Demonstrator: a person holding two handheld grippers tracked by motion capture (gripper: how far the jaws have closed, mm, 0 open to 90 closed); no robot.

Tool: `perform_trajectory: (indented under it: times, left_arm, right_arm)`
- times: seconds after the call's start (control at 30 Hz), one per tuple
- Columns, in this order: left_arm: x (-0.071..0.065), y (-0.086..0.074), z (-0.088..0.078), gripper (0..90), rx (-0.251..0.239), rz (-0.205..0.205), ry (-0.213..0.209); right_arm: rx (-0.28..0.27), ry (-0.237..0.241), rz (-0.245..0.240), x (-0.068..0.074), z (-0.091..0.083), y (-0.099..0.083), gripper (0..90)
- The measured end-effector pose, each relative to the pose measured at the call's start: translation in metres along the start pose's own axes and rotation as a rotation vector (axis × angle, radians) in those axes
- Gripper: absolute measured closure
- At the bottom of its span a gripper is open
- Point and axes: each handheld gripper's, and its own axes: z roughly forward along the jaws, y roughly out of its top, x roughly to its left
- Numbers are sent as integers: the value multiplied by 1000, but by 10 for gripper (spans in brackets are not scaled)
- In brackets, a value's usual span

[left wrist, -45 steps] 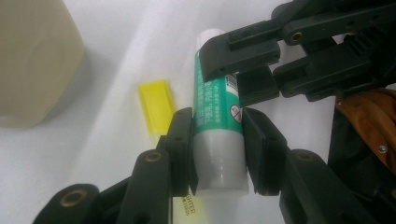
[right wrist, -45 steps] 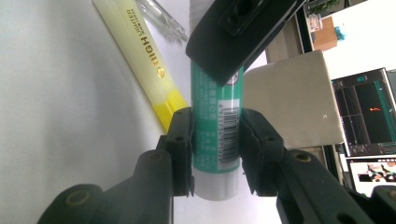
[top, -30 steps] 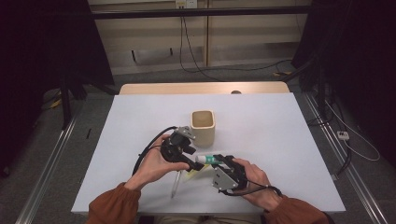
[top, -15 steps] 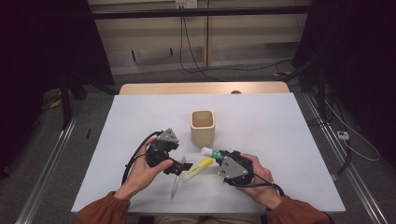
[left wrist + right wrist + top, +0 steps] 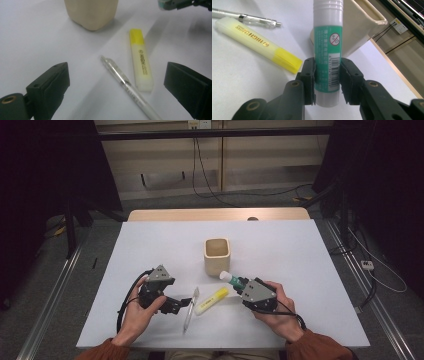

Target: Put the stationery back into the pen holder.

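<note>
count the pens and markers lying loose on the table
2. The clear pen lies in front of the left tool, and the yellow highlighter lies right beside it, toward the cup. The glue stick is held, not loose.

Dim room, grey floor (image 5: 60,270), cables (image 5: 210,180) trailing, wooden wall panels (image 5: 165,150).

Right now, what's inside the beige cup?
In the high view the beige cup shows only bare inner walls near its rim; its bottom is hidden by the front wall. The glue stick is outside it, clamped in the right gripper.
</note>
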Motion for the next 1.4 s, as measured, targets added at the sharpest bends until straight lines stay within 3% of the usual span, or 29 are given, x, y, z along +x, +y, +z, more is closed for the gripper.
perform_trajectory:
  times: [0.1,0.27,0.4,0.6,0.7,0.77,0.83,0.93,1.1,1.4]
  left_arm:
    - [0,-7,-4,64,8,0,9]
    - [2,-21,-13,66,-1,-34,28]
    - [3,-33,-20,67,-33,-69,51]
    - [1,-51,-27,67,-73,-78,85]
    - [2,-56,-35,75,-137,-100,120]
    - [4,-59,-38,74,-148,-116,134]
    - [5,-62,-37,73,-148,-133,117]
    - [4,-62,-36,73,-139,-110,132]
    - [4,-61,-35,73,-143,-105,122]
    - [5,-61,-35,73,-135,-106,119]
  right_arm:
    - [-10,3,31,-3,-2,0,673]
    - [-23,10,73,-8,-3,0,673]
    - [-37,21,123,-13,-4,0,673]
    - [-52,30,182,-18,-4,-1,673]
    - [-64,33,213,-21,-4,-1,673]
    - [-74,36,228,-23,-5,-1,673]
    - [-83,41,241,-25,-5,-1,673]
    - [-98,48,264,-27,-4,0,673]
    - [-135,61,321,-36,-4,5,673]
    - [-195,65,355,-49,2,23,672]
